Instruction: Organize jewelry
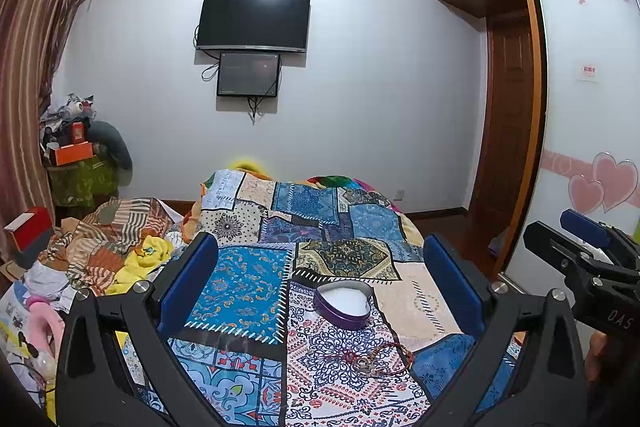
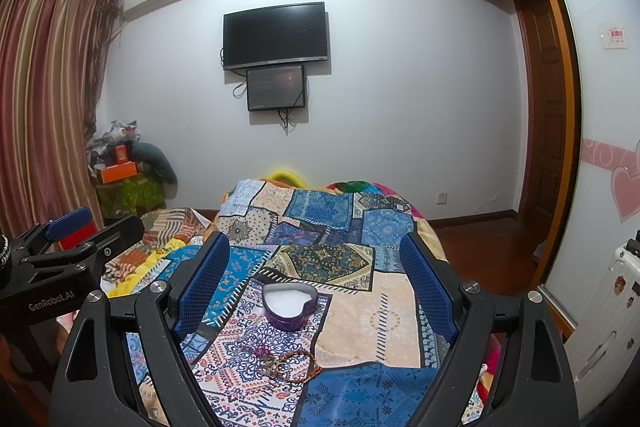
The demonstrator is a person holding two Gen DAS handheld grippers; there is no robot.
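A purple heart-shaped box (image 1: pixel 343 303) with a white lining lies open on the patchwork bedspread (image 1: pixel 240 291); it also shows in the right wrist view (image 2: pixel 291 305). In front of it lies a small heap of jewelry (image 1: pixel 370 359), with a red cord bracelet and small metal pieces; the heap shows in the right wrist view (image 2: pixel 284 363) too. My left gripper (image 1: pixel 320 287) is open and empty, above the bed behind the box. My right gripper (image 2: pixel 316 281) is open and empty, also held above the box and jewelry. Each gripper shows at the edge of the other's view.
The bed holds crumpled striped and yellow cloth (image 1: pixel 116 247) at the left. A red box (image 1: pixel 30 231) and a cluttered stand (image 1: pixel 80 163) are by the curtain. A TV (image 1: pixel 254 21) hangs on the far wall. A wardrobe (image 1: pixel 584 107) and a white suitcase (image 2: pixel 616 307) stand at the right.
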